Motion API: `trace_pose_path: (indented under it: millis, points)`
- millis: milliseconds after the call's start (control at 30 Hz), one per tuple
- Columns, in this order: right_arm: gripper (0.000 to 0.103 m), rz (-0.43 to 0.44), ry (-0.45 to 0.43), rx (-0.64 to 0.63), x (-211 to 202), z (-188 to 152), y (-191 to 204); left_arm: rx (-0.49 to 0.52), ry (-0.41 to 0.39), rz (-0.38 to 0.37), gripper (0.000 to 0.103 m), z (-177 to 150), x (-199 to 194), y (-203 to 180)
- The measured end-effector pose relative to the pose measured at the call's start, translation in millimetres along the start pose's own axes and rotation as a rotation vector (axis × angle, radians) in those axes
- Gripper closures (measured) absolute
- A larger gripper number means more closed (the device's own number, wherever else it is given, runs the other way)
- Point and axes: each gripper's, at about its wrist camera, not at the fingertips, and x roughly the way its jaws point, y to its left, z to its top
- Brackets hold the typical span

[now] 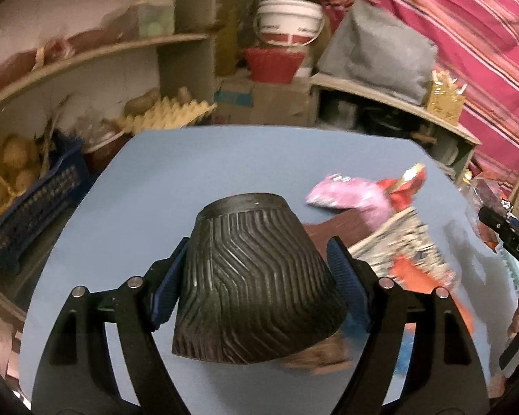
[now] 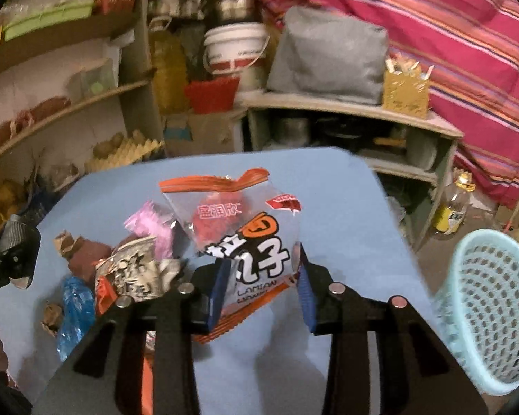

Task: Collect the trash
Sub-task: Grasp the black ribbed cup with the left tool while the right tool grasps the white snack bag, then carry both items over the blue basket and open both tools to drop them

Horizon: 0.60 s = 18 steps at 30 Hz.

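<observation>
Two grips | left gripper (image 1: 259, 269) clamping ridged black cup (image 1: 256, 287) | right gripper (image 2: 263, 290) pinching snack wrapper (image 2: 249, 235), lifted for blue basket (image 2: 488, 311) near right

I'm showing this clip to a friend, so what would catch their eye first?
Probably the black ribbed cup, tilted and clamped in the left gripper above the blue table. Next, the orange and clear snack wrapper pinched in the right gripper, with a pale blue mesh basket to its right.
</observation>
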Motion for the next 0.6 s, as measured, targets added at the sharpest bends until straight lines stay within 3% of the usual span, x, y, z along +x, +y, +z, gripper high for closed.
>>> trace_pose_path:
  millis: [267, 600]
  points:
    - [0.067, -0.122, -0.055, 0.097, -40, 5, -99, 0.033, -0.052, -0.113, 0.026, 16, -13, -93]
    - [0.067, -0.303, -0.062, 0.168, -78, -7, -228, 0.193, -0.077, -0.284, 0.026, 10, -14, -263]
